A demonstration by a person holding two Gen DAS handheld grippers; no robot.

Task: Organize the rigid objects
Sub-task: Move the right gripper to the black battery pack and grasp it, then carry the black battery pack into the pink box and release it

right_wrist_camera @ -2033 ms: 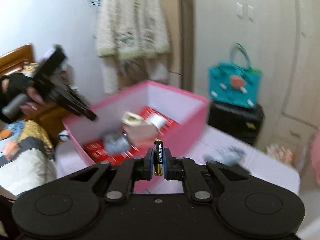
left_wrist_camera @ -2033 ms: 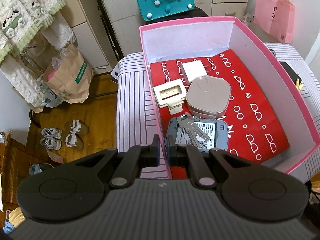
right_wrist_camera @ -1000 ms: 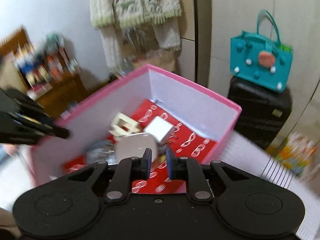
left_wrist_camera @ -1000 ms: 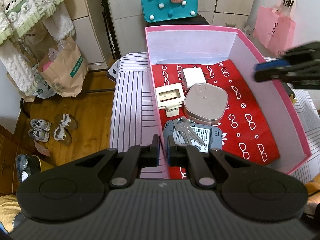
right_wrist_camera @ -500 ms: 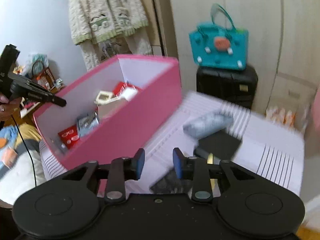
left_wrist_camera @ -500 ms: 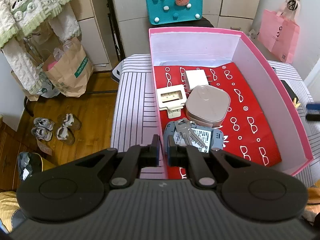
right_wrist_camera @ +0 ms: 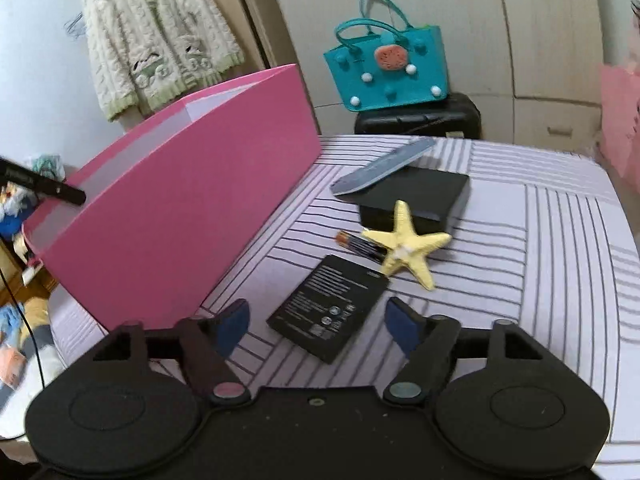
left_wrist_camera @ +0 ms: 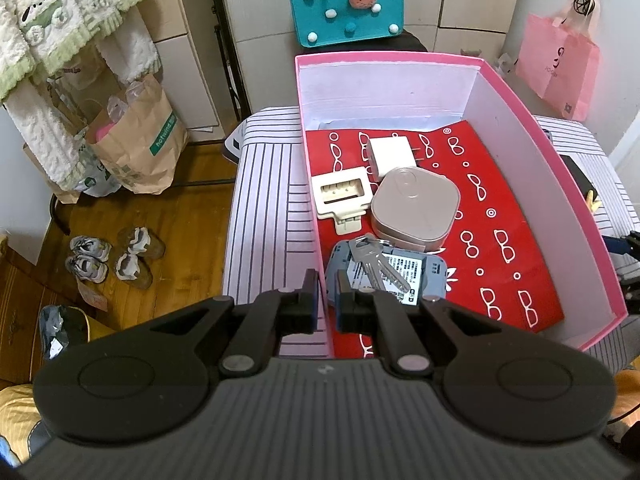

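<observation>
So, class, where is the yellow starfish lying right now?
In the right wrist view, the yellow starfish lies on the striped cloth outside the pink box, overlapping one end of the battery, just before the black box.

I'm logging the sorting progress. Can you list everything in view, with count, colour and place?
box: 1, pink, on the striped cloth
charger: 1, white, in box
clip: 1, cream, in box
case: 1, beige, in box
keys: bunch, silver, on grey device
flat battery: 1, black, cloth outside box
starfish: 1, yellow, partly over round battery
black box: 1, grey flat item on top
tote: 1, teal, on black suitcase
left hand-held gripper: shut, at the box wall
right hand-held gripper: open, just opening, empty, over flat battery
</observation>
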